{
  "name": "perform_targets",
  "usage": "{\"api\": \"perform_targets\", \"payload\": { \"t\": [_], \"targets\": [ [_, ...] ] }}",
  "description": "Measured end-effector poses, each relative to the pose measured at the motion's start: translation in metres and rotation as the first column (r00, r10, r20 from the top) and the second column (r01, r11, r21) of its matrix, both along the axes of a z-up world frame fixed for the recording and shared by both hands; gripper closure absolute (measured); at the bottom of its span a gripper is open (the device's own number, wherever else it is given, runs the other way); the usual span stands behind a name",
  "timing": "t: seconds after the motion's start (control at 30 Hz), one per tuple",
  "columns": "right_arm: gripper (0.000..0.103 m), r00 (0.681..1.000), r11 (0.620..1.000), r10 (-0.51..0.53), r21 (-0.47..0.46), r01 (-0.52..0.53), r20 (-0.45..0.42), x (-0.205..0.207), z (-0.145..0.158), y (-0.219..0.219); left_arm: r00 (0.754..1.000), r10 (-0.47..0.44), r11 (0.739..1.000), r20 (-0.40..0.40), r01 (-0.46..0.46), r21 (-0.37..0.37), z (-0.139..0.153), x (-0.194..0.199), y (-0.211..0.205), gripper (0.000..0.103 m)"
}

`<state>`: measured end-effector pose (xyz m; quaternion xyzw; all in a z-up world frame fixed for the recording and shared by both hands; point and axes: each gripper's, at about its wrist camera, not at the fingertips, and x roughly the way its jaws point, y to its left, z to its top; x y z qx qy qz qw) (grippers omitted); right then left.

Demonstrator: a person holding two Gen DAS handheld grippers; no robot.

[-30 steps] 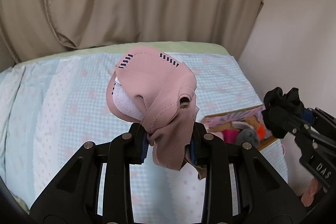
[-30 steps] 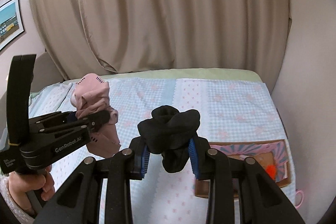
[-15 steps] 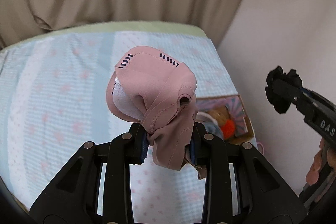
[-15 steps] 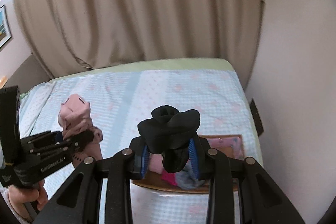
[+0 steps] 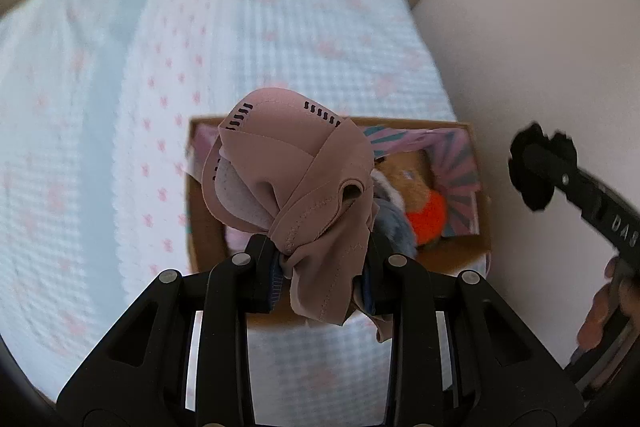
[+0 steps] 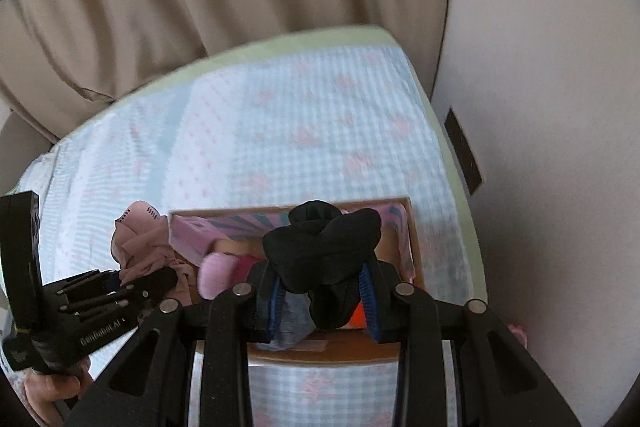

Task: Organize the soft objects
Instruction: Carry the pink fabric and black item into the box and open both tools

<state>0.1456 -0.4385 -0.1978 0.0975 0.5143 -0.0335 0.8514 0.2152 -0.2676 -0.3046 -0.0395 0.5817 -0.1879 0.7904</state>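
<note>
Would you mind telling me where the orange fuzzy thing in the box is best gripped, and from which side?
Grip the orange fuzzy thing across its rounded bulge, coming from straight above. It lies low in the cardboard box, hemmed in by a grey fuzzy item and a brown plush, so the walls and neighbours probably block any sideways approach. Its underside is hidden.

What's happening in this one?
A person is tidying soft items into a cardboard box on the bed. The left tool is shut on a pink fabric piece, the right tool on a black fabric piece. Both hang above the box, not yet released.
</note>
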Motion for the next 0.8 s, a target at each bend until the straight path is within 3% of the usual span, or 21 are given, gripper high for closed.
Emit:
{"api": "perform_targets", "payload": {
  "t": [0.17,0.3,0.33,0.37,0.4,0.43,0.47,0.5,0.57,0.8],
  "targets": [
    [0.073,0.995,0.998,-0.038,0.038,0.041,-0.09,0.02,-0.044,-0.021,0.99,0.035,0.999,-0.135,-0.037,-0.01,-0.05,0.029,0.001,0.077],
    [0.073,0.988,0.995,-0.068,0.06,0.077,-0.139,0.033,-0.065,-0.033,0.982,0.035,0.999,-0.188,-0.034,0.008,-0.071,0.036,-0.007,0.073],
    [0.073,0.987,0.994,-0.077,0.064,0.086,-0.142,0.035,-0.068,-0.035,0.98,0.038,0.999,-0.195,-0.036,0.013,-0.073,0.037,-0.008,0.06],
    [0.064,0.986,0.993,-0.079,0.076,0.091,-0.146,0.038,-0.072,-0.038,0.981,0.038,0.999,-0.189,-0.034,0.022,-0.073,0.038,-0.01,0.031],
    [0.054,0.985,0.992,-0.078,0.083,0.092,-0.153,0.041,-0.074,-0.039,0.984,0.029,0.999,-0.176,-0.024,0.032,-0.072,0.039,-0.012,0.015],
    [0.033,0.984,0.992,-0.076,0.089,0.092,-0.164,0.043,-0.077,-0.04,0.986,0.02,0.999,-0.166,-0.013,0.041,-0.071,0.039,-0.014,0.0],
    [0.01,0.982,0.991,-0.07,0.097,0.088,-0.177,0.047,-0.082,-0.039,0.987,0.013,0.999,-0.158,-0.005,0.051,-0.07,0.04,-0.016,0.0],
    [0.004,0.98,0.991,-0.061,0.106,0.082,-0.189,0.049,-0.085,-0.039,0.99,0.007,0.998,-0.143,0.001,0.059,-0.068,0.039,-0.018,0.0],
    [0.002,0.98,0.989,-0.062,0.118,0.086,-0.192,0.049,-0.088,-0.038,0.993,0.0,0.998,-0.118,0.007,0.06,-0.065,0.04,-0.018,0.0],
    [0.002,0.981,0.99,-0.07,0.111,0.092,-0.183,0.046,-0.086,-0.033,0.989,0.019,0.998,-0.148,-0.01,0.057,-0.068,0.035,-0.004,0.0]
  ]
}}
